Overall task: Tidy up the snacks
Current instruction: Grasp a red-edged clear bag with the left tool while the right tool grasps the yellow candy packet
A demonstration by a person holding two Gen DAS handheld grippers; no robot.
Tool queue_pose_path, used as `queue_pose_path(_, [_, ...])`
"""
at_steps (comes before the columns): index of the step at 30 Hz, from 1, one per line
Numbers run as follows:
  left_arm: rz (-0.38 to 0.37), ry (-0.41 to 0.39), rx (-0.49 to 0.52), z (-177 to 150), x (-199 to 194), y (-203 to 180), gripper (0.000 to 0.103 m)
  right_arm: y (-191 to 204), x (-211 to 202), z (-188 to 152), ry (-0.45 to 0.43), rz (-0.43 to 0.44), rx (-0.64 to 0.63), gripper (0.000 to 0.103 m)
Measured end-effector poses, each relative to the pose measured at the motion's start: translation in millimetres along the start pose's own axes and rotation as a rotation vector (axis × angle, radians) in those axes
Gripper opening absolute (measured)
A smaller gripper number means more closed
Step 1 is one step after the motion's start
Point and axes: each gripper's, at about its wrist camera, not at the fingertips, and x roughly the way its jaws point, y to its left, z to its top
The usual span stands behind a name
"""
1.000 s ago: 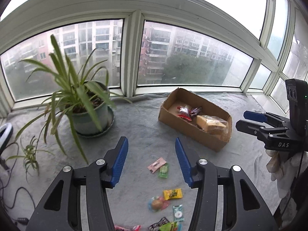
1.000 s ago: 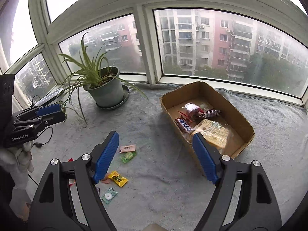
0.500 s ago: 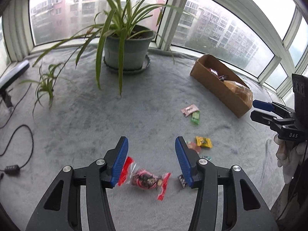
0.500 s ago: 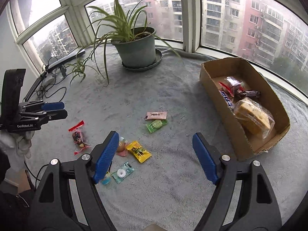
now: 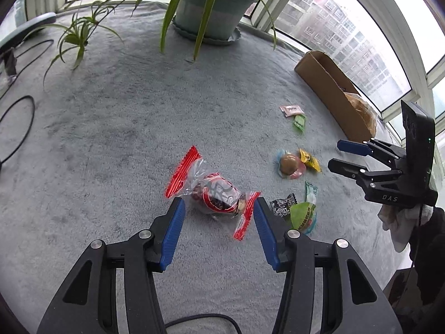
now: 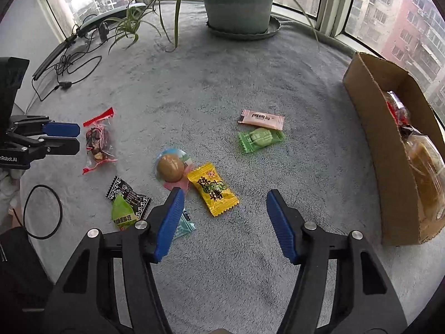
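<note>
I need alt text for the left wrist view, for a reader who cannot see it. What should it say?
The open left gripper hangs low over a grey carpet, its blue fingers on either side of a clear snack bag with red ends. More small snacks lie to the right, near the right gripper, with a cardboard box and potted plant behind.

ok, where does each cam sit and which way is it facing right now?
Left wrist: on the left gripper, looking down along its open fingers at the red-ended snack; right gripper shows at right.
Right wrist: on the right gripper, aimed at the yellow candy; left gripper shows at left.
Shared: cardboard box, plant pot, grey cloth.
</note>
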Motion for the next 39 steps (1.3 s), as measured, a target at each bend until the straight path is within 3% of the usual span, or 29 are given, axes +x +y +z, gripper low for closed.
queue_pose_path(4, [-0.003,0.023,-0.019,0,8,4,0.05,3,14,3,0.031,0.003,-0.032,0.05])
queue_pose_path(15, [0.007,0.038,-0.027,11,27,3,0.05,7,33,11,0.062,-0.009,-0.081,0.045])
queue_pose_path(24, [0.054,0.044,0.048,6,34,-13,0.05,14,33,11,0.054,-0.023,-0.101,0.026])
queue_pose_path(29, [0.11,0.029,0.108,4,36,-21,0.049,17,32,8,0.044,-0.033,-0.105,0.025])
queue_pose_path(33, [0.125,0.014,0.12,4,37,-21,0.035,17,29,7,0.036,-0.025,-0.095,0.024])
queue_pose_path(39, [0.123,0.002,0.114,6,32,-19,0.035,11,18,7,0.001,-0.016,-0.05,0.024])
